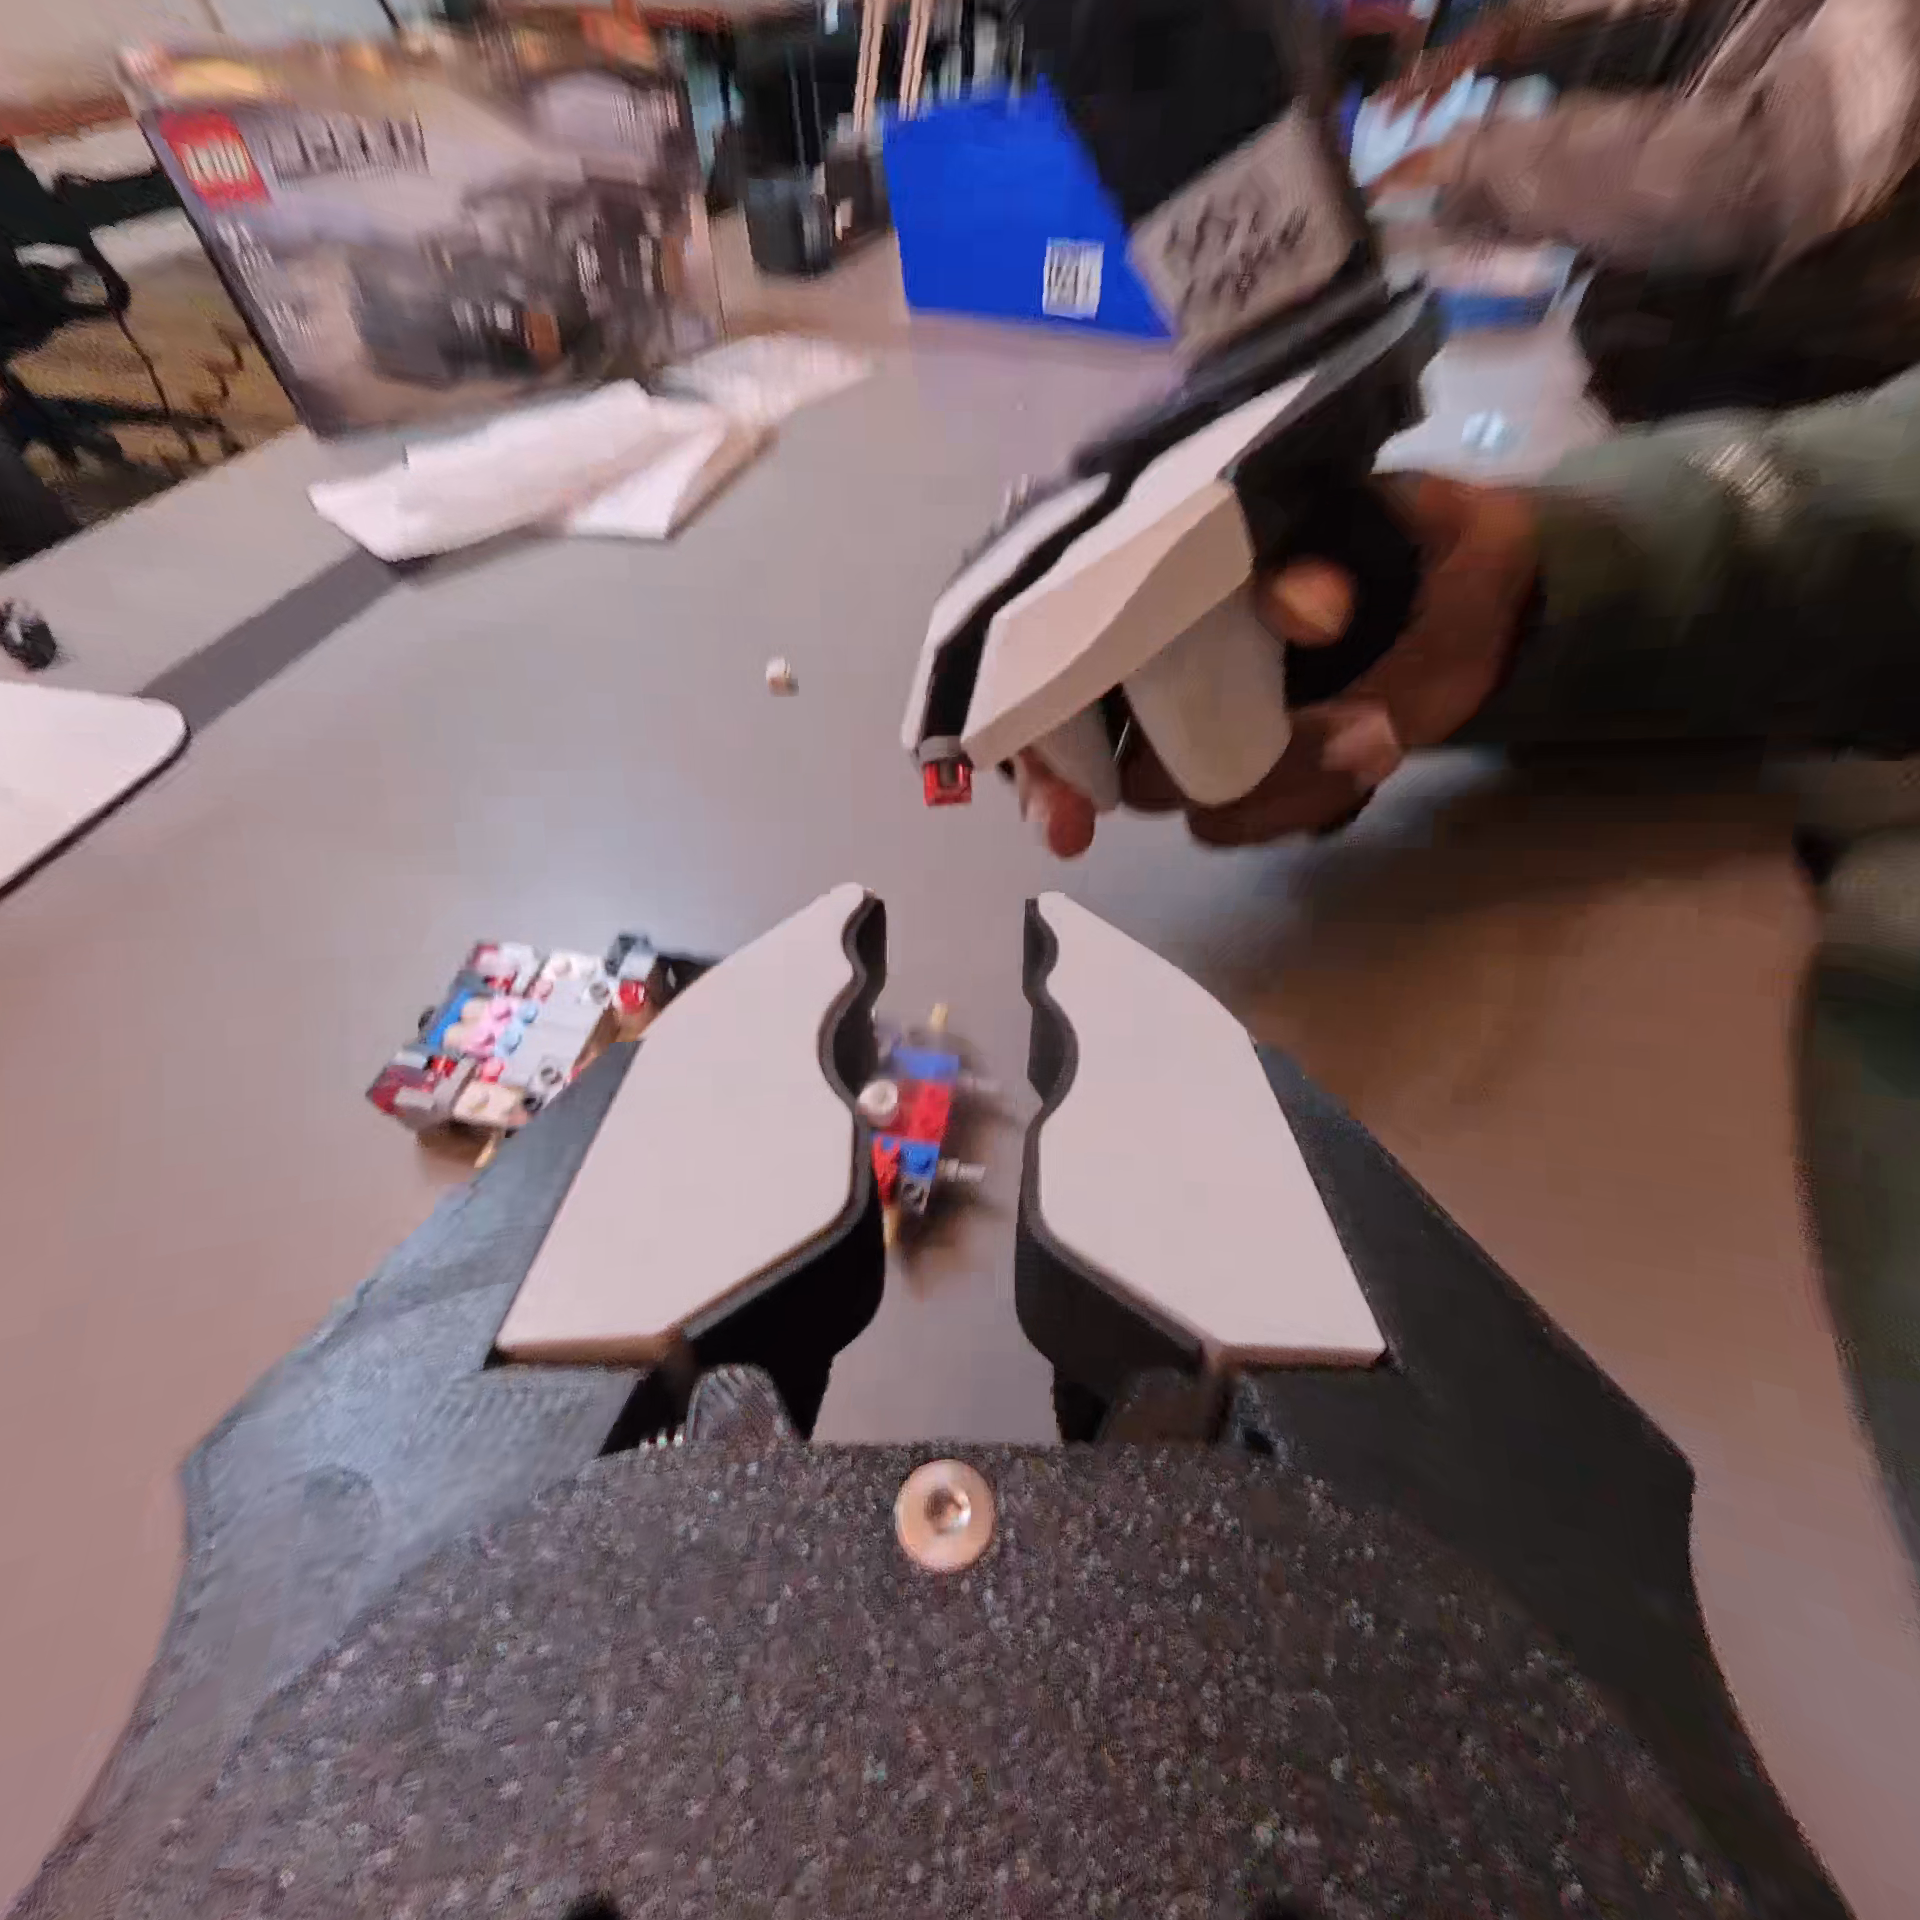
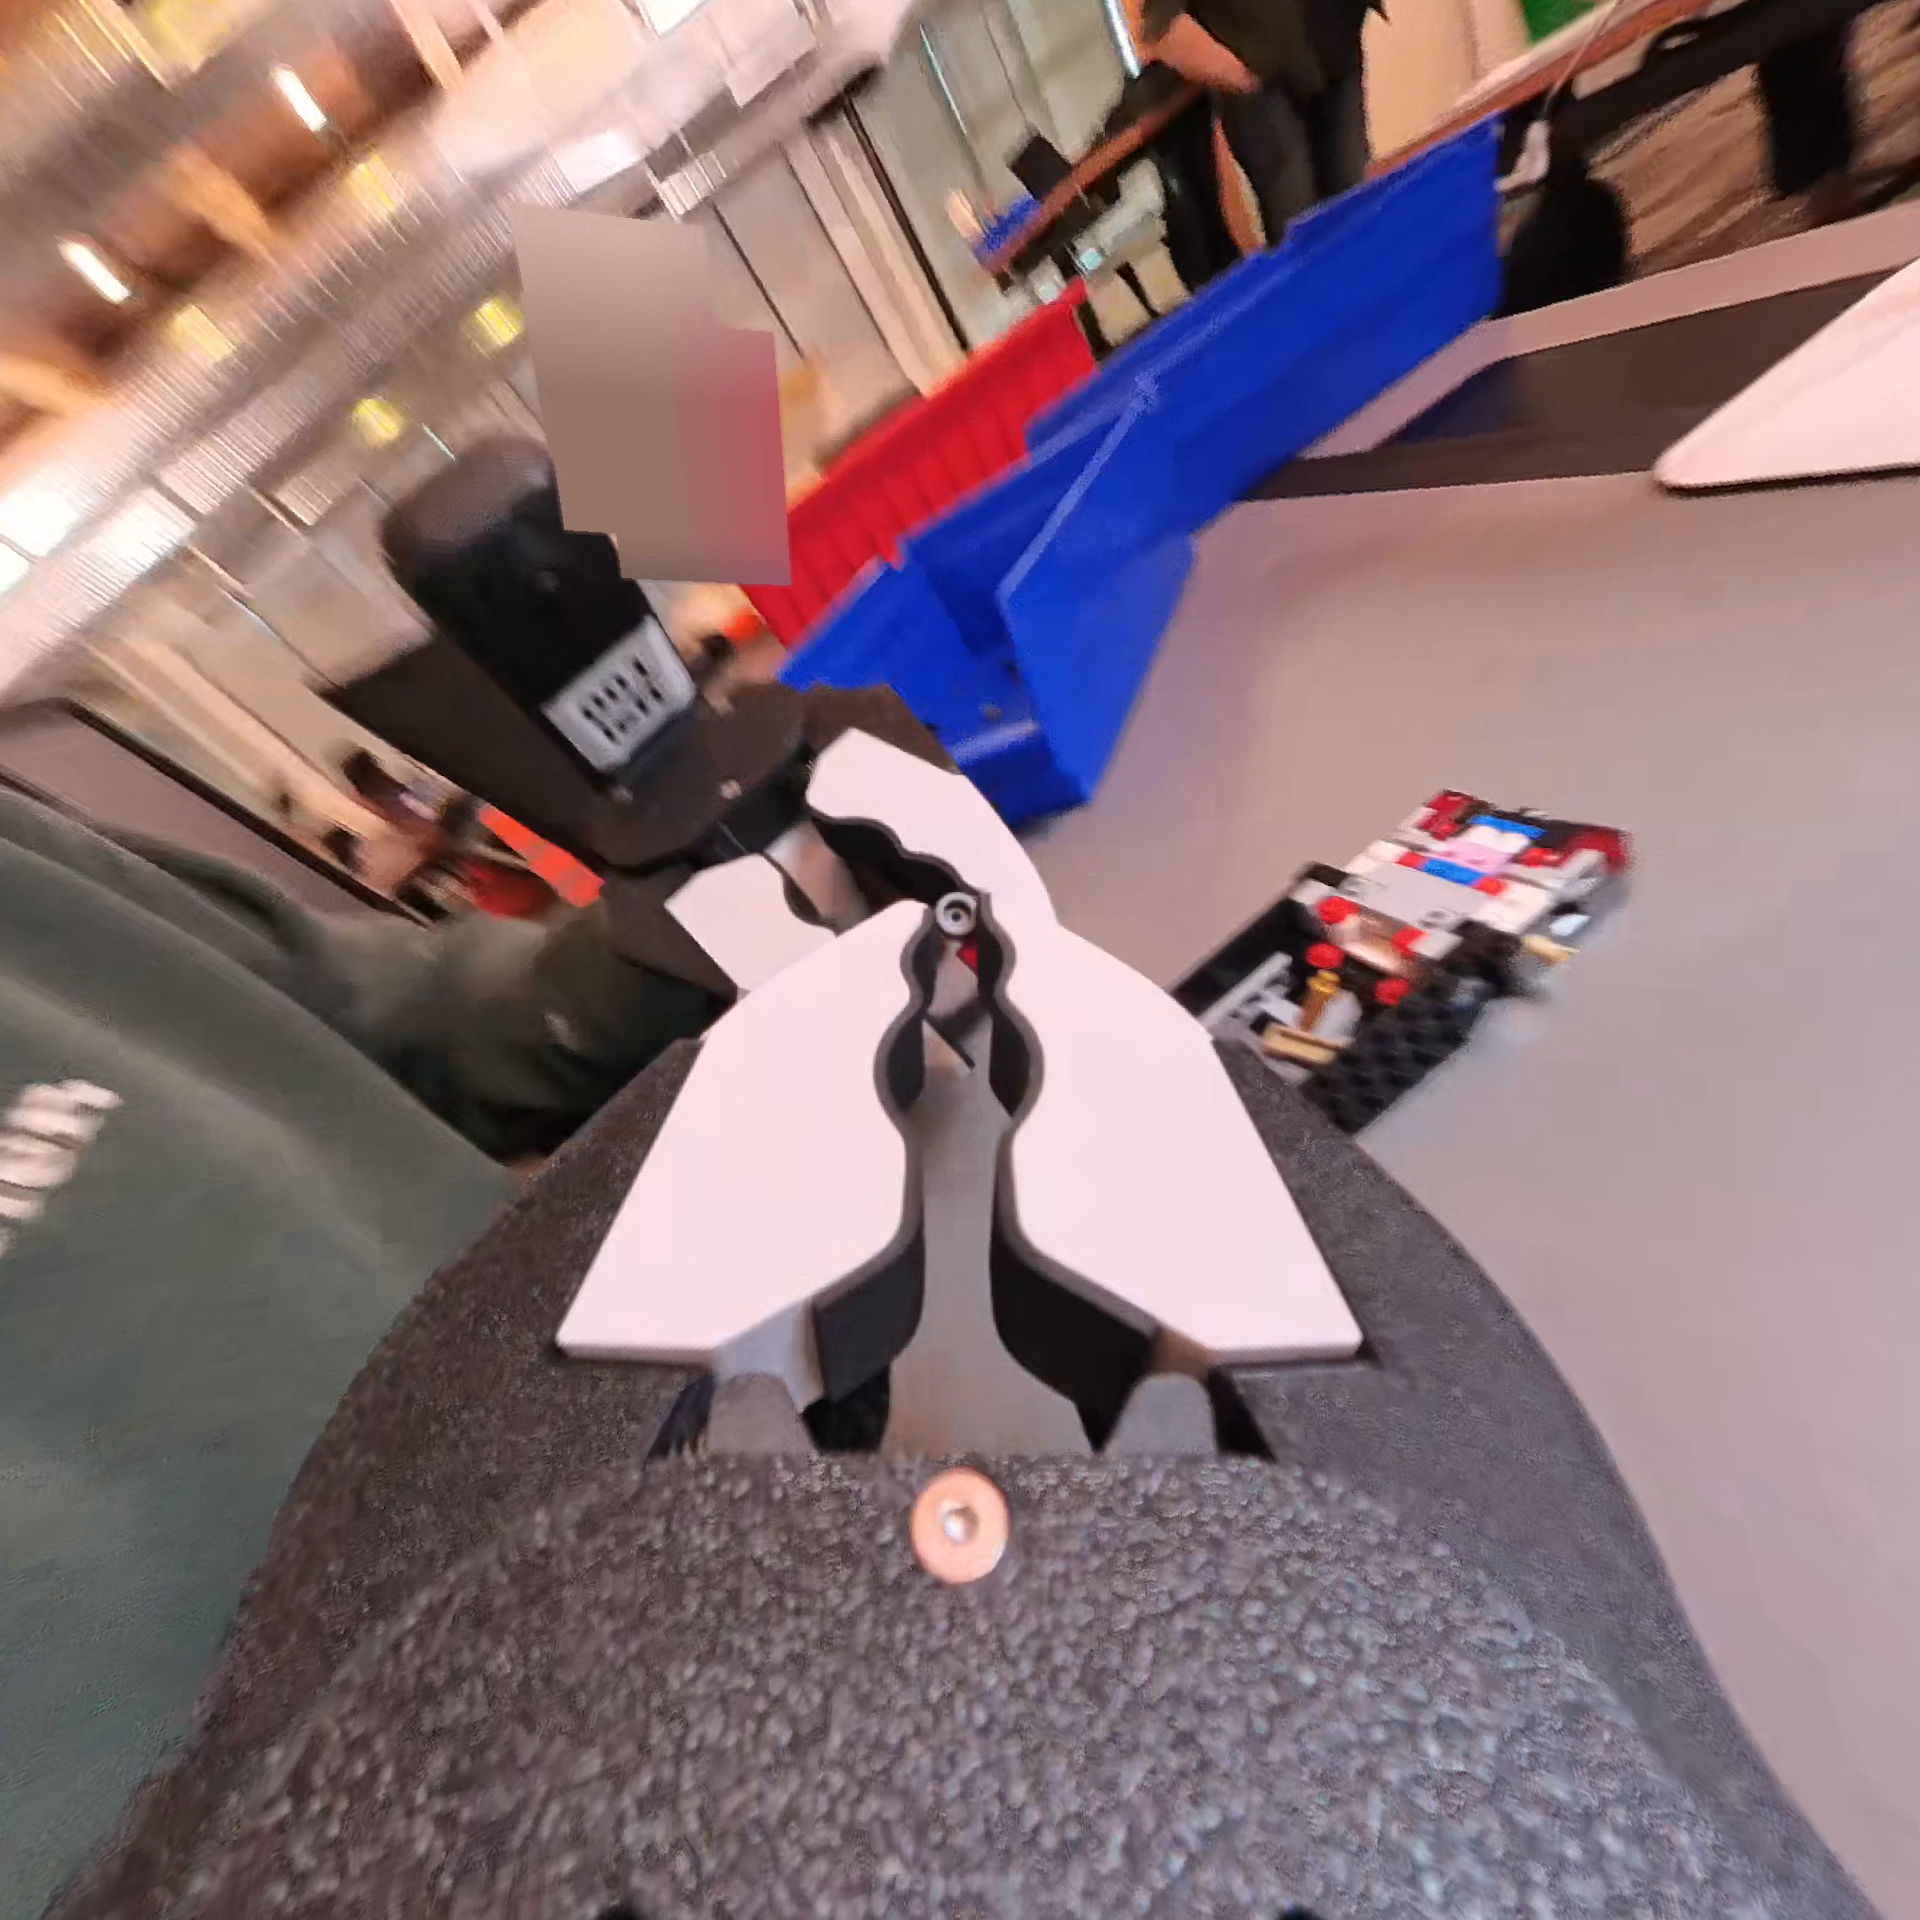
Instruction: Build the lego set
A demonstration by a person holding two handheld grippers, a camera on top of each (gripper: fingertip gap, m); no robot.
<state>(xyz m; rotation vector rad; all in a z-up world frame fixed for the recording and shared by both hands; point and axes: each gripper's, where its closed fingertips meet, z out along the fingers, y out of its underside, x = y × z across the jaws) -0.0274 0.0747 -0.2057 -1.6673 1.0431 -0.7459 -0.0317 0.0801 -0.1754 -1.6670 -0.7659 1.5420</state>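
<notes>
Left gripper (image 1: 954, 906), white-faced with black wavy pads: jaws parted, nothing between the pads; seen through the gap, on the grey tabletop (image 1: 520, 748), a small red-and-blue brick assembly (image 1: 914, 1122). Just left of that assembly, a larger grey, white and red studded lego build (image 1: 520, 1023) lying flat. Beyond the assembly, a tiny loose pale piece (image 1: 781, 677). Above and right of it, right gripper (image 1: 948, 767), clamped at the tips on a small red brick (image 1: 945, 781), clear of the table. Far behind, blurred lego box (image 1: 416, 229) and blue bin (image 1: 997, 218).
</notes>
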